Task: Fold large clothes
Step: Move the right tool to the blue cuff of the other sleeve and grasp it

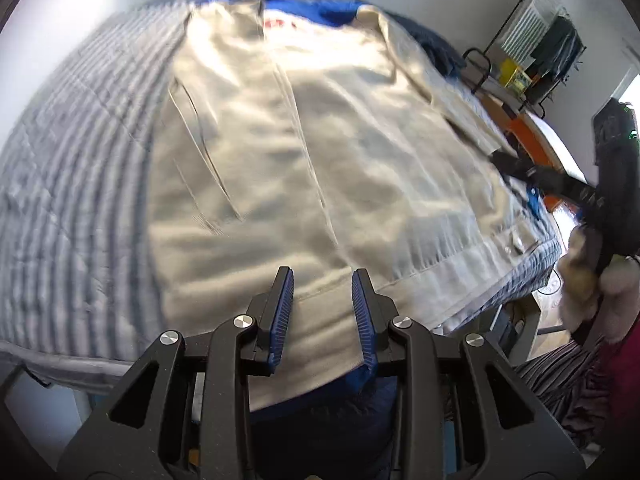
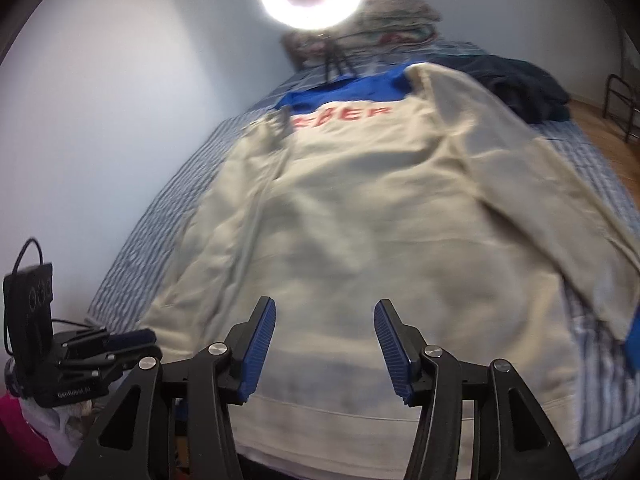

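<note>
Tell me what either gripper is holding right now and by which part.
Nothing is held. The left gripper and right gripper both stand open above the hem of the cream sweatshirt, which lies flat on the striped bed.

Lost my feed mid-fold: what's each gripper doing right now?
Left gripper: open, nothing held, over the hem of the sweatshirt.
Right gripper: open, nothing held, over the sweatshirt's lower edge.
</note>
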`<act>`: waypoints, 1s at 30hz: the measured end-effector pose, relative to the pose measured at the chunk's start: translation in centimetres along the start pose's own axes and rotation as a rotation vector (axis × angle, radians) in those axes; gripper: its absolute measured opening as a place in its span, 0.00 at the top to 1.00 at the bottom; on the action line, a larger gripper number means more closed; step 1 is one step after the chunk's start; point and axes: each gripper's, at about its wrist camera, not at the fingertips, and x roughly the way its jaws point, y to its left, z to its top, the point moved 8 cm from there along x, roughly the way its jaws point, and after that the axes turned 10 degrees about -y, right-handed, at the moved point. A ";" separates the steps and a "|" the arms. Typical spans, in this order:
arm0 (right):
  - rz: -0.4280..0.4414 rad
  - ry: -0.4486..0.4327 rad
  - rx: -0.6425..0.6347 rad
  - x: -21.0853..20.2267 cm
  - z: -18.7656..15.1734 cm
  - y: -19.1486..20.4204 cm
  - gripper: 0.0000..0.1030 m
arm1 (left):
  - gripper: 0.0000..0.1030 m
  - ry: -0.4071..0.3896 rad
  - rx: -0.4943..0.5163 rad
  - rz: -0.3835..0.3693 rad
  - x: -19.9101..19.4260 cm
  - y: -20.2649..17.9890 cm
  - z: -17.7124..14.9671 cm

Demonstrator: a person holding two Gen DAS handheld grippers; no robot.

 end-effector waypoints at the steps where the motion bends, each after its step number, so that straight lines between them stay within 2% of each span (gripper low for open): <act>1: -0.009 0.001 0.019 -0.3 0.2 -1.1 0.48 | 0.71 0.013 -0.012 0.002 0.5 0.1 -0.3; 6: -0.060 -0.006 0.055 -2.0 0.9 -5.5 0.48 | 0.71 0.071 -0.025 0.026 1.9 0.8 -1.2; 8: -0.084 -0.003 0.075 -2.6 1.1 -7.1 0.48 | 0.71 0.072 -0.039 0.037 1.9 0.8 -1.2; 11: -0.130 -0.006 0.130 -3.6 1.5 -10.1 0.48 | 0.71 0.058 -0.003 0.055 1.2 0.0 -0.8; 14: -0.182 -0.022 0.156 -5.1 2.1 -13.1 0.48 | 0.69 0.027 0.005 -0.002 -0.2 -1.6 0.5; 17: -0.248 -0.045 0.213 -7.0 2.6 -17.0 0.45 | 0.56 -0.014 0.009 -0.053 -1.6 -3.3 2.2; 21: -0.327 -0.079 0.360 -9.3 2.4 -23.2 0.42 | 0.56 -0.024 0.013 -0.112 -2.4 -5.3 4.3; 24: -0.369 -0.103 0.493 -10.8 1.4 -27.8 0.42 | 0.56 -0.025 0.024 -0.127 -2.1 -6.0 5.6; 27: -0.378 -0.113 0.588 -11.3 0.5 -31.0 0.42 | 0.56 -0.020 0.006 -0.143 -1.4 -6.4 7.0; 30: -0.403 -0.099 0.626 -11.1 -0.1 -33.2 0.42 | 0.56 -0.024 -0.001 -0.158 -0.6 -6.8 7.9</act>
